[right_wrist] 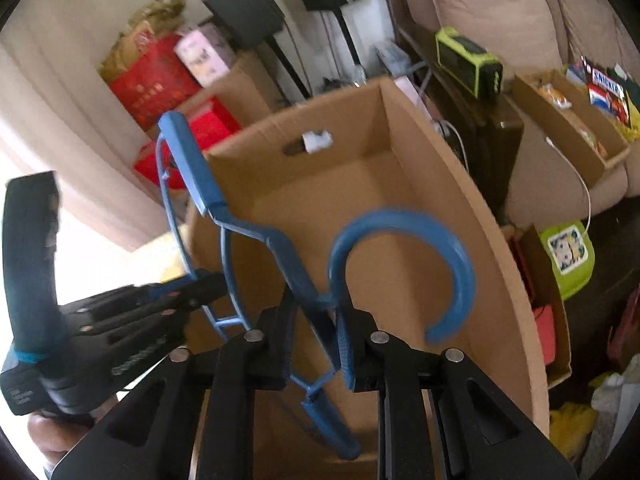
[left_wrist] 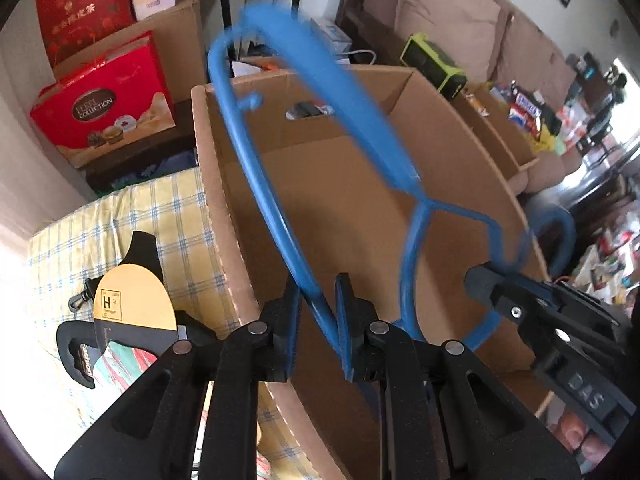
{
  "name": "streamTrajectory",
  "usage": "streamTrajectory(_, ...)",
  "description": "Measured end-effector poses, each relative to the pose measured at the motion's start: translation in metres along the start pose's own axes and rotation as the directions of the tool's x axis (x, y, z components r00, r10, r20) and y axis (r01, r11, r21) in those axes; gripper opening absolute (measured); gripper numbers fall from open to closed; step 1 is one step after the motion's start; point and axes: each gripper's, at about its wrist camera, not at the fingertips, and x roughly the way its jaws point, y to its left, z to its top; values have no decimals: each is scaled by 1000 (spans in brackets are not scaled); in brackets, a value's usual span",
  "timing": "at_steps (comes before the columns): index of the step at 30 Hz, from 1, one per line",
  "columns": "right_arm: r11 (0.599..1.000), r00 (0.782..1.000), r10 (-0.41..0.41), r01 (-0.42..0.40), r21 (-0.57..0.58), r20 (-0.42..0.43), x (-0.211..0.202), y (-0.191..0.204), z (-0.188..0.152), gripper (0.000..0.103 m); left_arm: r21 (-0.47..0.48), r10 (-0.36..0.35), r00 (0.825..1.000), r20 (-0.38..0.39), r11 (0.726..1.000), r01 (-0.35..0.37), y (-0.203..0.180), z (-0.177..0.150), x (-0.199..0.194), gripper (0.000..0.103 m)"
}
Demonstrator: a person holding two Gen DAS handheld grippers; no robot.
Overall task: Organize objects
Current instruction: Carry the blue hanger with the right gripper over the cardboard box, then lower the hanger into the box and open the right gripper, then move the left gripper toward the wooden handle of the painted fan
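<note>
Cluttered living room. Yellow plaid cloth (left_wrist: 132,216) covers a low surface at left, with a yellow-and-black card package (left_wrist: 136,300) lying on it. Big open cardboard box (left_wrist: 360,208) sits in the middle, empty inside as far as visible, with a hand-hole cut in the far wall. Behind it are red gift bags (left_wrist: 104,104) and another carton; black speaker stands against the wall. A brown sofa (left_wrist: 452,20) runs along the right, a lime-green radio (left_wrist: 434,66) just beside the box corner, and a snack tray (right_wrist: 568,120) further right.

Blue plastic hanger (left_wrist: 280,208) hangs over the box opening, held by both grippers, blurred in parts. Its long axis runs from near the grippers away towards the box's far-left corner, tilted up at the far end. Hook (right_wrist: 404,264) curls open to the right, near the right gripper, over the box interior. The build is thin rod with a wider flat shoulder bar and small notch hooks near the far end; all one blue colour.

Left gripper (left_wrist: 318,308) is pinching the hanger's thin lower rod, pads nearly together. Right gripper (right_wrist: 316,316) is clamped on the hanger at the neck just below the hook, jaws narrow. Each gripper shows in the other's view, side by side, close together.
</note>
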Motion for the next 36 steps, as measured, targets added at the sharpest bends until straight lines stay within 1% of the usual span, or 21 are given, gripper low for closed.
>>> streamTrajectory(2, 1000, 1000, -19, 19, 0, -24, 11, -7, -1, 19, 15, 15, 1000, 1, 1000, -15, 0, -1, 0, 27)
streamTrajectory(4, 999, 999, -33, 33, -3, -42, 19, -10, -4, 19, 26, 2, 1000, 0, 1000, -2, 1, -2, -3, 28)
streamTrajectory(7, 999, 995, -51, 50, -13, -88, 33, -11, -9, 19, 47, -4, 1000, 12, 999, 4, -1, -5, -13, 34)
streamTrajectory(8, 999, 994, -50, 49, -13, -97, 36, -12, -11, 19, 55, 1, 1000, 29, 998, -3, -3, -7, -20, 41)
streamTrajectory(9, 999, 994, -47, 46, -15, -98, 37, -11, -13, 19, 62, 21, 999, 47, 998, -24, -5, -8, -27, 54)
streamTrajectory(11, 999, 995, -45, 43, -22, -91, 36, -10, -15, 20, 84, 61, 993, 106, 994, -70, -6, -13, -43, 68)
streamTrajectory(12, 999, 995, -46, 44, -27, -85, 34, -8, -16, 21, 92, 73, 989, 128, 992, -85, -6, -15, -49, 70)
streamTrajectory(13, 998, 996, -49, 46, -36, -77, 31, -6, -17, 25, 97, 87, 985, 146, 990, -101, -6, -17, -56, 71)
streamTrajectory(14, 997, 996, -54, 51, -50, -64, 27, -4, -18, 31, 98, 98, 981, 166, 989, -115, -4, -21, -63, 73)
streamTrajectory(15, 996, 997, -60, 56, -64, -51, 24, -1, -19, 34, 97, 102, 979, 179, 988, -121, -3, -23, -68, 78)
streamTrajectory(17, 991, 996, -84, 82, -101, -14, 13, 7, -20, 51, 85, 115, 971, 209, 987, -136, 3, -29, -79, 84)
streamTrajectory(18, 988, 995, -99, 99, -118, 5, 7, 11, -21, 56, 79, 119, 968, 220, 987, -139, 5, -32, -83, 85)
streamTrajectory(19, 985, 994, -111, 112, -128, 20, 4, 16, -21, 65, 73, 119, 965, 234, 987, -140, 9, -36, -88, 85)
streamTrajectory(20, 982, 992, -121, 125, -141, 39, -2, 19, -22, 68, 68, 123, 963, 239, 987, -143, 11, -38, -91, 85)
streamTrajectory(21, 979, 991, -126, 133, -154, 52, -6, 23, -23, 68, 64, 129, 962, 242, 987, -148, 14, -40, -93, 85)
streamTrajectory(23, 974, 989, -133, 143, -176, 65, -12, 30, -26, 76, 54, 136, 960, 246, 987, -154, 19, -46, -95, 85)
streamTrajectory(25, 972, 989, -127, 140, -191, 76, -17, 37, -29, 81, 46, 134, 961, 242, 988, -150, 25, -52, -97, 91)
streamTrajectory(27, 971, 990, -113, 127, -201, 80, -20, 43, -32, 82, 35, 132, 959, 251, 989, -145, 32, -59, -100, 98)
streamTrajectory(29, 972, 992, -92, 108, -211, 83, -25, 50, -37, 85, 20, 143, 955, 261, 988, -153, 39, -66, -103, 100)
streamTrajectory(30, 971, 993, -84, 100, -218, 84, -27, 54, -40, 86, 15, 145, 954, 262, 988, -155, 43, -70, -105, 103)
streamTrajectory(36, 961, 994, -37, 63, -270, 99, -39, 83, -57, 93, -18, 160, 953, 257, 987, -161, 69, -94, -111, 103)
